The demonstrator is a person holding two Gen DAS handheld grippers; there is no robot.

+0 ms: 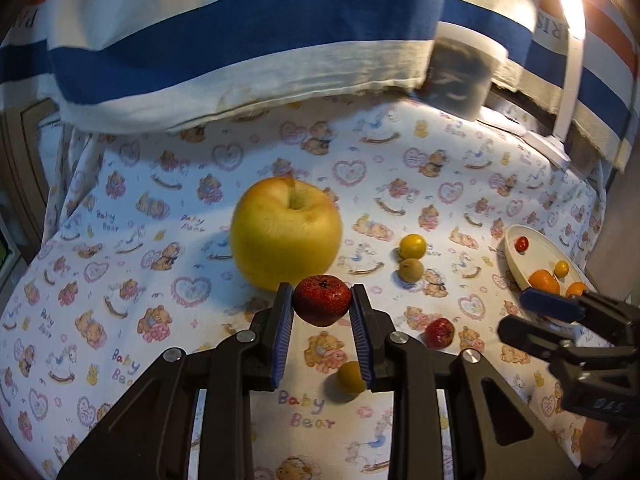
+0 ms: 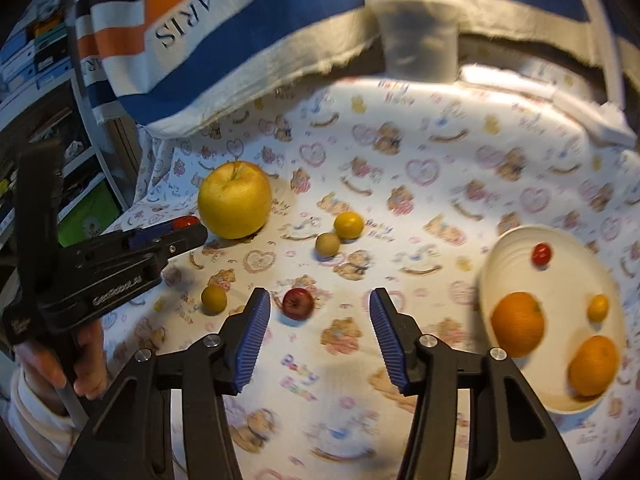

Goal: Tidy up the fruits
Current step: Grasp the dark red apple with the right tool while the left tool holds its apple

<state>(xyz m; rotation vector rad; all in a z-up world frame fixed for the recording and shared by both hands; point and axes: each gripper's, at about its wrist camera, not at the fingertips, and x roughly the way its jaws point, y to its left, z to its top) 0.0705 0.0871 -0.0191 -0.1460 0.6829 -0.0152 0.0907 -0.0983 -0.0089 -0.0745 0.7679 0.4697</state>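
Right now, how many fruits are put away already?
Four sit in the round white plate: two oranges, one small yellow fruit, one tiny red one. The left gripper holds a dark red fruit. The big yellow apple and four small fruits remain.

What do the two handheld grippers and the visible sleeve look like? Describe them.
Both the left gripper and the right gripper are black plastic frames with silver bolts and ribbed blue finger pads. White lettering marks the left one's side. A pale cream sleeve covers the wrist.
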